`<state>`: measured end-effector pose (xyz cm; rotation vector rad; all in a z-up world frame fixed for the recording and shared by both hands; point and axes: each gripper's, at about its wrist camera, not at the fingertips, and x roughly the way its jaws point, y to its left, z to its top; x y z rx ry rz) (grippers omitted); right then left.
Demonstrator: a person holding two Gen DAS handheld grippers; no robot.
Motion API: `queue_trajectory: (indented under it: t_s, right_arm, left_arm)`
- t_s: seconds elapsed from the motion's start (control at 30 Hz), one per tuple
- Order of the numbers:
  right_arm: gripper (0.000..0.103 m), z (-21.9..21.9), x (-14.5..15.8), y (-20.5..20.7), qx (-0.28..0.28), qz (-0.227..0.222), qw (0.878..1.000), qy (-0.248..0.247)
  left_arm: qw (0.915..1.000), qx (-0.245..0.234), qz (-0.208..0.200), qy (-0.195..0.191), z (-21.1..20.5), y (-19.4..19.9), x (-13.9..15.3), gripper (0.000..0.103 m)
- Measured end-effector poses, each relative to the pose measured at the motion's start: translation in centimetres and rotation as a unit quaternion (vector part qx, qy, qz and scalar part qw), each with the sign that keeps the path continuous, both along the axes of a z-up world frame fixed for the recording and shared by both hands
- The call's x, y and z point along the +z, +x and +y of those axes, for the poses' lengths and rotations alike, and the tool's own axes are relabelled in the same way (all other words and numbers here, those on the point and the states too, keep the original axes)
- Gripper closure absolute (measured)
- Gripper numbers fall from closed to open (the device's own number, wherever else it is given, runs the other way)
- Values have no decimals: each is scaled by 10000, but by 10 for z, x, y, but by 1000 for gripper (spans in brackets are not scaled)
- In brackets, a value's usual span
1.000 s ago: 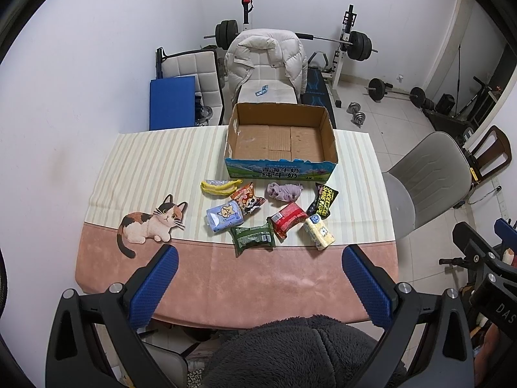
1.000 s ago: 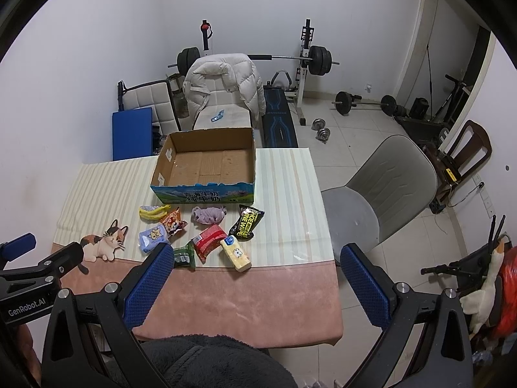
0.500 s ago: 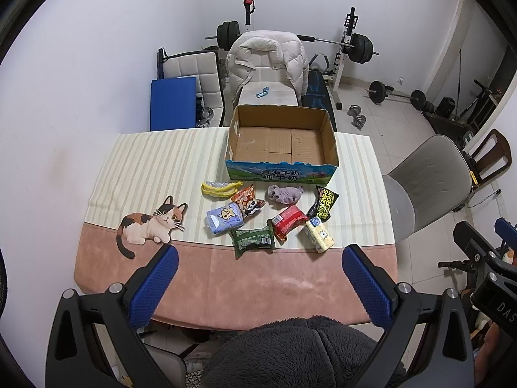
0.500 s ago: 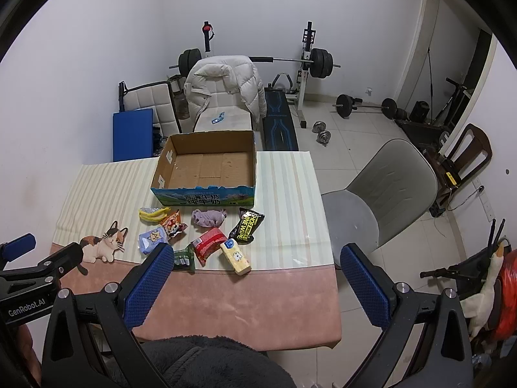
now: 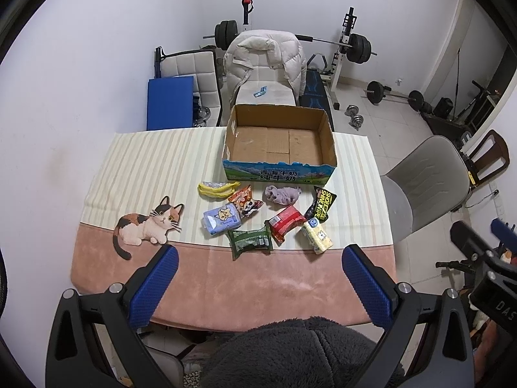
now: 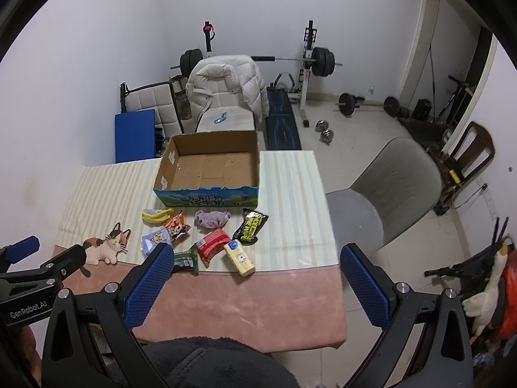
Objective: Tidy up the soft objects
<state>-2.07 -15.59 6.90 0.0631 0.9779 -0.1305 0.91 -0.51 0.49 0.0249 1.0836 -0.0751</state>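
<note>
Both the left gripper and right gripper hover wide apart, holding nothing; eight or so snack packs lie just before the box

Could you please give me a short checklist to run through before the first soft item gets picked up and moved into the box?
1. Left gripper open and holding nothing: ok.
2. Right gripper open and holding nothing: ok.
3. Cardboard box open on top, with nothing visible inside: ok.
4. Soft items reachable on the table: ok; the purple cloth toy, green packet and red packet all lie in front of the box.
5. Items lying apart enough for a clean grasp: not ok; the red and green packets touch, and the blue pouch touches its orange neighbour.
6. Grippers low enough to grasp: not ok; both hover well above the table's near edge.
</note>
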Motion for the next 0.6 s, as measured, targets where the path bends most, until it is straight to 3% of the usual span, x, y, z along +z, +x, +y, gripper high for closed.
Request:
queue_trajectory:
  t_s: [0.17, 0.37, 0.43, 0.6]
  right_arm:
    - [0, -3, -50, 39, 179, 428, 9989, 110]
    - [0, 3, -182, 105, 603, 1555, 9858, 186]
    - [4, 8, -229, 125, 680, 1948, 9782, 253]
    - [30, 15, -329, 160, 689, 2550, 9637, 381]
  left_arm:
    - [9998, 13, 129, 150, 11, 36, -42, 0]
    - [9930, -474, 649, 865, 13, 86, -144, 0]
    - [9863, -829, 901, 1110, 8, 100, -185, 0]
    - [9647, -1472, 1540, 1551, -1, 125, -285, 0]
